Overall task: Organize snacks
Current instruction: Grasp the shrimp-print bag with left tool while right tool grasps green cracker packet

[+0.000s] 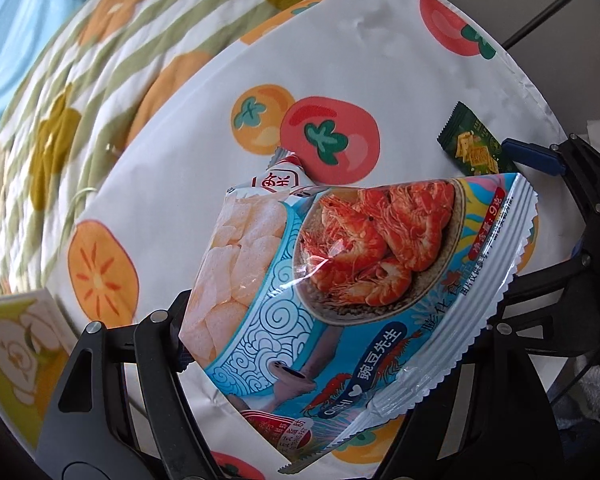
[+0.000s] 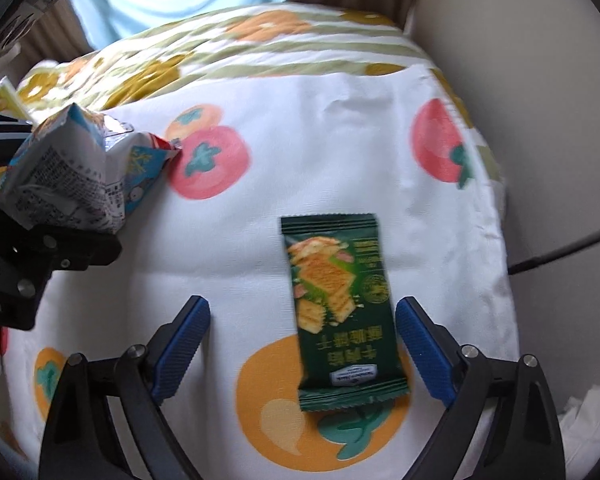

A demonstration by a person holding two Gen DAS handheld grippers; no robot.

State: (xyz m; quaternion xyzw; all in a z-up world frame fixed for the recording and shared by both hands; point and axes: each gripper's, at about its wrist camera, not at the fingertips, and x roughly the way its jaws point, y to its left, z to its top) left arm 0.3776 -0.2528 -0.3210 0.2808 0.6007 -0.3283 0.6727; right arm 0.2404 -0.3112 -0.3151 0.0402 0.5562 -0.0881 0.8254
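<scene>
My left gripper is shut on a blue shrimp cracker bag and holds it above a white cloth with a persimmon print. A small red and white snack packet lies just beyond the bag. A dark green cracker packet lies flat on the cloth between the blue pads of my right gripper, which is open around it. The green packet also shows at the right of the left wrist view. The held bag also shows at the left of the right wrist view.
The white cloth lies on a quilted cover with green stripes and orange flowers. A yellow-green box sits at the cloth's left edge. A dark cable runs across the floor on the right. Blue curtain hangs behind.
</scene>
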